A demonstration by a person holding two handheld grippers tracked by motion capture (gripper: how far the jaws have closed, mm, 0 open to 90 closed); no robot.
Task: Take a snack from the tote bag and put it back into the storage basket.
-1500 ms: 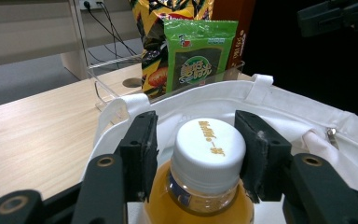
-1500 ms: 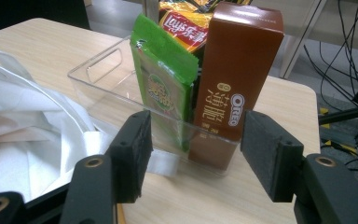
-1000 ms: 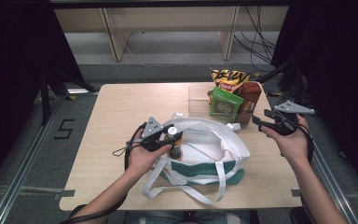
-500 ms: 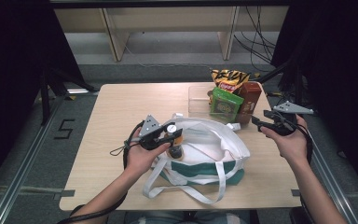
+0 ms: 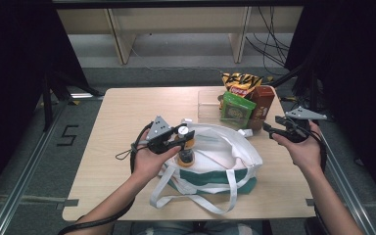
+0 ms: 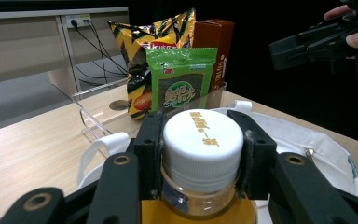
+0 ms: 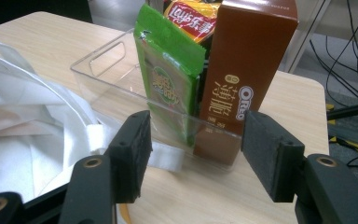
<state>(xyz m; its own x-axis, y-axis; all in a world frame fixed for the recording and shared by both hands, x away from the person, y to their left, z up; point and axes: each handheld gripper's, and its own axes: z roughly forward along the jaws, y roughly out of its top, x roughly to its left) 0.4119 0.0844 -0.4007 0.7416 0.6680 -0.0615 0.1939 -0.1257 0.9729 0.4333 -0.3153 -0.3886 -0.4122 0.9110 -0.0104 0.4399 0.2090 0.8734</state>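
— What has the left gripper (image 6: 200,186) got? 
— A white-capped jar (image 6: 202,163) of amber contents, clamped at the neck after the jaws closed in, held over the white tote bag's (image 5: 225,156) mouth.

— Beyond it? 
— A clear bin (image 7: 121,79) with a green packet (image 6: 182,84), a striped crisp bag (image 6: 144,51) and a brown box (image 7: 247,65); the right gripper (image 7: 193,149) hovers before it, jaws apart, empty.

— The setting? 
— A pale wooden table (image 5: 127,112), dark curtains; the jar's lower half is cut off
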